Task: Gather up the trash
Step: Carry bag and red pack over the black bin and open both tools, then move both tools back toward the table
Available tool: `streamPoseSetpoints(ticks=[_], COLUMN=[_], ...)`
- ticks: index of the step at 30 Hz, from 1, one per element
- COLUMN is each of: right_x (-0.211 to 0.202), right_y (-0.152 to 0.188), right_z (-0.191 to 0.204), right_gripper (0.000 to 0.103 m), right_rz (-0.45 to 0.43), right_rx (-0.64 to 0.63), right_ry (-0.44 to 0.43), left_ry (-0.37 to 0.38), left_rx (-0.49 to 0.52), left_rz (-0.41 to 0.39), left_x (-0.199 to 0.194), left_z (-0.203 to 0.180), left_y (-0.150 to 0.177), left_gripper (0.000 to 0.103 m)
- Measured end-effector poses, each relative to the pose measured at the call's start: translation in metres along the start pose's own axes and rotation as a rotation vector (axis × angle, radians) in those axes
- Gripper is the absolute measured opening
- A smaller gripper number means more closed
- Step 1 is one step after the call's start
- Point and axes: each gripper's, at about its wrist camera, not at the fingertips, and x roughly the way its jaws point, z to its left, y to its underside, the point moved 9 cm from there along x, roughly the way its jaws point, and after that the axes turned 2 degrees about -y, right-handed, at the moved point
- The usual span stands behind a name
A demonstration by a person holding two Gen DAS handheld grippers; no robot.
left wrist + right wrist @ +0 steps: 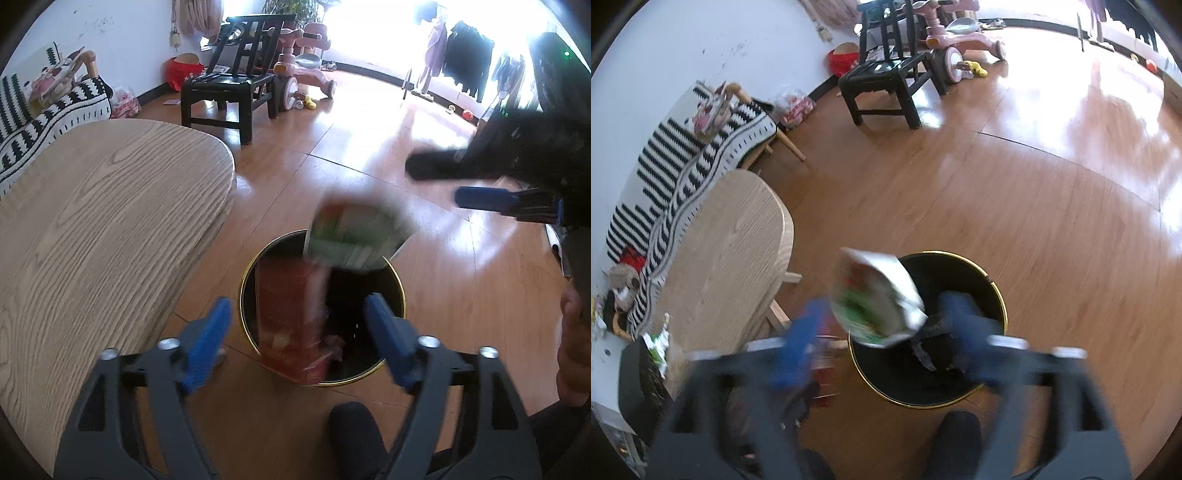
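A black trash bin with a gold rim stands on the wooden floor. My left gripper is open above it; a blurred red packet drops free between its fingers into the bin. A green and white packet is in the air over the bin's rim, free of both grippers. My right gripper is open above the bin, blurred by motion. It also shows in the left wrist view at the right, fingers apart.
A round light wood table stands left of the bin. A black chair and a pink ride-on toy stand farther back. A striped blanket lies by the wall. My dark shoe is near the bin.
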Motion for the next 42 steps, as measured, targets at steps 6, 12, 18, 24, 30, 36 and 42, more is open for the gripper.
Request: streamPoseSetpoints(ticks=[6,12,18,24,30,36,42], right_x=[-0.003,-0.003,-0.003,0.001,0.011,0.027,0.048], right_y=[0.000,-0.002,-0.002,-0.003,0.005,0.035,0.099], right_z=[0.005,0.006,0.016,0.048,0.134,0.256,0.382], right_gripper=[0.085,0.085,0.085,0.085,0.085,0.085,0.085], right_rz=[-0.013,-0.020,-0.021,-0.016,-0.002,0.023,0.089], right_rx=[-0.024,-0.035,-0.048,-0.088,-0.211,-0.385,-0.573], right_ry=[0.011,0.015,0.011,-0.015,-0.070,-0.149,-0.262], left_ry=[0.002,-0.002,-0.004,-0.041,-0.154,-0.289,-0.412], left_rx=[0.015,0.021,0.014,0.005,-0.055,-0.162,-0.304], left_rz=[0.002,-0.004,-0.015,-0.052,-0.077,-0.113,-0.117], left_x=[0.001,-0.002,-0.015,-0.050,-0.102,-0.167,-0.227], left_z=[-0.007,-0.007,0.002,0.033,0.107,0.204,0.292], left_y=[0.000,-0.003,-0.004,0.003,0.033,0.088,0.157], left_gripper=[0.080,0.080,0.080,0.082,0.084,0.084,0.084])
